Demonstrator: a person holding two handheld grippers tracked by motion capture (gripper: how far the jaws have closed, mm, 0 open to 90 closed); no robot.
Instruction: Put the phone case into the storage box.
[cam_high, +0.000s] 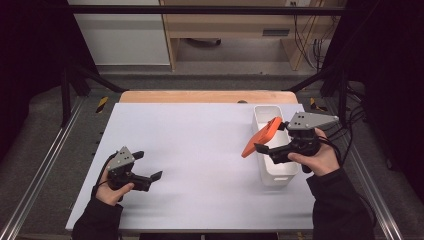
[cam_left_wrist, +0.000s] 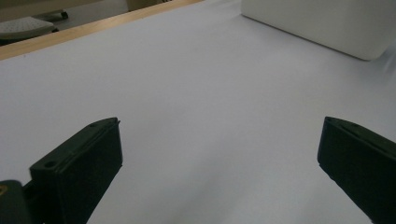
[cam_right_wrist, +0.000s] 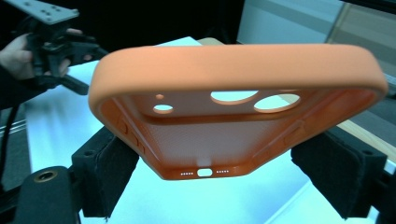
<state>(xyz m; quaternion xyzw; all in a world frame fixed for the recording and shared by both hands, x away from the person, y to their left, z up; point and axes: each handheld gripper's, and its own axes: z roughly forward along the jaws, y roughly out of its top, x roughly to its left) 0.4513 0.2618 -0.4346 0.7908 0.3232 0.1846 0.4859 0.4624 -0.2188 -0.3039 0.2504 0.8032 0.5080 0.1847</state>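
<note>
An orange phone case (cam_high: 262, 136) hangs in the air over the left wall of a white bin (cam_high: 274, 175), tilted with its lower end out over the table. My right gripper (cam_high: 270, 137) is shut on it. In the right gripper view the case (cam_right_wrist: 224, 116) shows its hollow inside and camera holes, and the two pads press on its sides near the port end, gripper (cam_right_wrist: 222, 173). My left gripper (cam_high: 149, 165) is low over the white table sheet (cam_high: 200, 150) at the front left, jaws wide open and nothing between them, gripper (cam_left_wrist: 219, 154).
The long white bin stands at the right of the table and shows as a white wall (cam_left_wrist: 327, 23) in the left gripper view. A wooden edge (cam_high: 200, 96) runs along the table's far side. The other hand and its gripper (cam_right_wrist: 51, 42) appear far off in the right gripper view.
</note>
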